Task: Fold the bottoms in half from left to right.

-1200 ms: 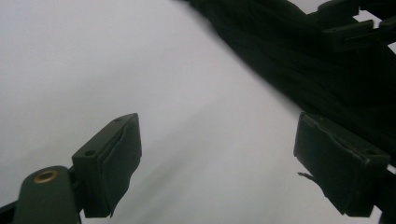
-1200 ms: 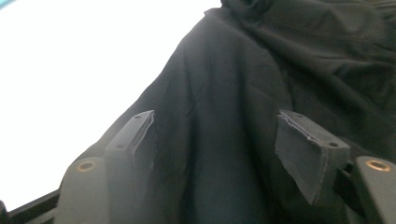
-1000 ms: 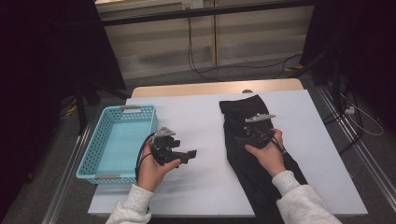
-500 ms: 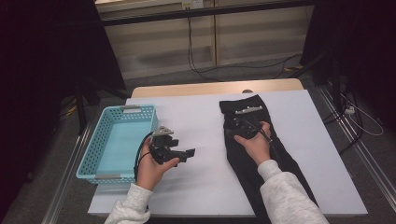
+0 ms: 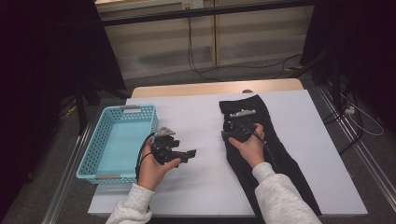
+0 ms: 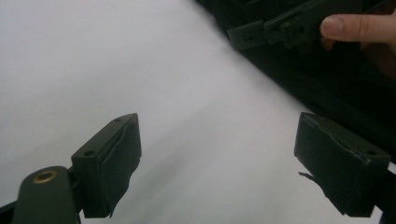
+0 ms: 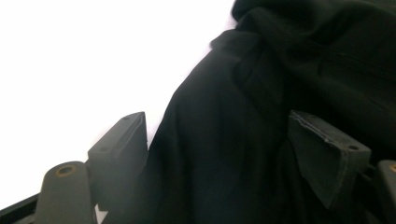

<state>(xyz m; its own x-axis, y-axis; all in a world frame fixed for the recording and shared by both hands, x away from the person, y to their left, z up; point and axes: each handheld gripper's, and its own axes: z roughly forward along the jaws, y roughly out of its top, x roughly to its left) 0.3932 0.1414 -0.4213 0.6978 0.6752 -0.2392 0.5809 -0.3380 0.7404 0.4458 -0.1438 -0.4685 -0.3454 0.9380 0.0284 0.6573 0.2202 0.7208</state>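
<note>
high view: my right gripper (image 5: 232, 132) has slid from the black trousers' (image 5: 275, 154) middle toward their left edge, near the tabletop's far edge.
right jaws: just been opening, cloth between them, not clamped yet.
left gripper (image 5: 183, 154): unmoved, spread wide, empty over white tabletop (image 5: 201, 186).
meaning: lining up to pinch the trouser edge.

Left tool (image 5: 187, 154) jaws wide apart, level; right tool (image 5: 229, 134) jaws just opening
</note>
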